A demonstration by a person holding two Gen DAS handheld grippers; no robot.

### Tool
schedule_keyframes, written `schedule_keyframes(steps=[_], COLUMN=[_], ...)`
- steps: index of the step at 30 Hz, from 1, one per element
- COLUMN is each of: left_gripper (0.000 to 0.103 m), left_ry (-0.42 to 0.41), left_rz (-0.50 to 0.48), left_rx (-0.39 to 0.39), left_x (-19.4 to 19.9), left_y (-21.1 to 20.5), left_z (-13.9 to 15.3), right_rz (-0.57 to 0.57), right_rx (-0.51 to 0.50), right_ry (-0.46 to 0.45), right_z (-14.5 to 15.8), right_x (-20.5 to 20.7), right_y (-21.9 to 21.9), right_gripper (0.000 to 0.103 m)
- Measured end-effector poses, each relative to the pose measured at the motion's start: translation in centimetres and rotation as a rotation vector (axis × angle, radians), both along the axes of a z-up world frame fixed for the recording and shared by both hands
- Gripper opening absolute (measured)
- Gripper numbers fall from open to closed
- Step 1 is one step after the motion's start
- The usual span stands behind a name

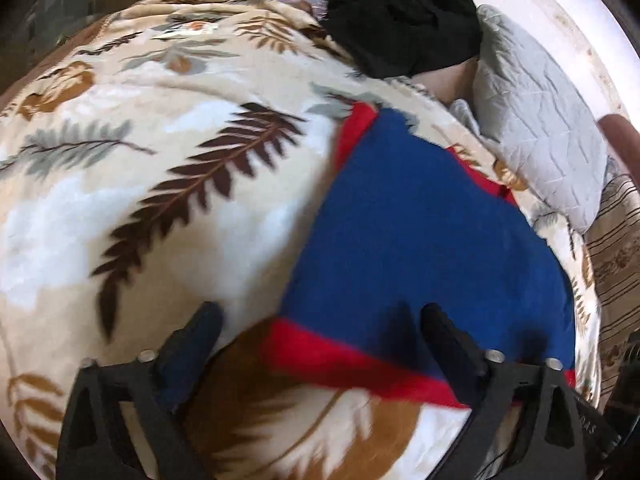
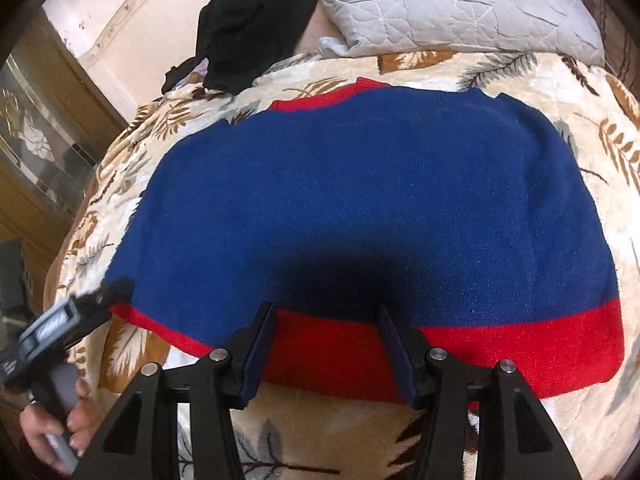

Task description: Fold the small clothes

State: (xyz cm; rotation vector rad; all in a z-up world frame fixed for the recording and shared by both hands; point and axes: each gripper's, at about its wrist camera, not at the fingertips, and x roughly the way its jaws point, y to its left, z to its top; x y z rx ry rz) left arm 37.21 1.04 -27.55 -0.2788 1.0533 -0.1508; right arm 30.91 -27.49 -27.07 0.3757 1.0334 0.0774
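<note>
A small blue knit sweater (image 2: 360, 200) with a red hem band (image 2: 520, 344) and red collar lies flat on a leaf-patterned blanket (image 2: 320, 432). It also shows in the left wrist view (image 1: 420, 232). My right gripper (image 2: 326, 312) is open, its jaws standing over the red hem near the sweater's middle. My left gripper (image 1: 320, 312) is open wide over the sweater's near left corner, one finger over the blanket, the other over the blue cloth. From the right wrist view the left gripper (image 2: 116, 288) shows at the sweater's left hem corner, held by a hand.
A pile of black clothes (image 2: 256, 20) lies at the far side of the bed, next to a grey quilted pillow (image 2: 460, 4). The pile (image 1: 400, 12) and the pillow (image 1: 532, 120) also show in the left wrist view. A wooden cabinet with glass (image 2: 44, 140) stands to the left.
</note>
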Motion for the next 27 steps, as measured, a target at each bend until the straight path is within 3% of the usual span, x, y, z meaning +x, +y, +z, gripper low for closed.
schedule_keyframes(steps=[3,7,15,22,27], left_gripper=[0.053,0.028,0.022,0.017,0.012], left_ry=[-0.021,-0.043,-0.168,-0.278,-0.283], left_rz=[-0.005,-0.020,-0.118,-0.298,-0.411], left_rx=[-0.043,-0.082,-0.089,-0.074,-0.074], left_x=[0.4,0.9,0.3,-1.5,-2.5], left_y=[-0.6,-0.9,-2.9,-9.4,-14.5], left_z=[-0.1,0.2,4.0,7.9,8.2], right_rz=[-0.004,-0.020,-0.119,-0.211,-0.231], right_rx=[0.039,0.103,0.163,0.252,0.324], right_ry=[0.003,0.005,-0.054,-0.081,-0.094], right_z=[0.1,0.2,1.9,2.7,2.9], right_x=[0.0,-0.1,-1.0,-1.6,-1.7], right_y=[-0.5,-1.6,-5.5,-9.7,-11.8], right_gripper=[0.057,0.057,0.057,0.057,0.057])
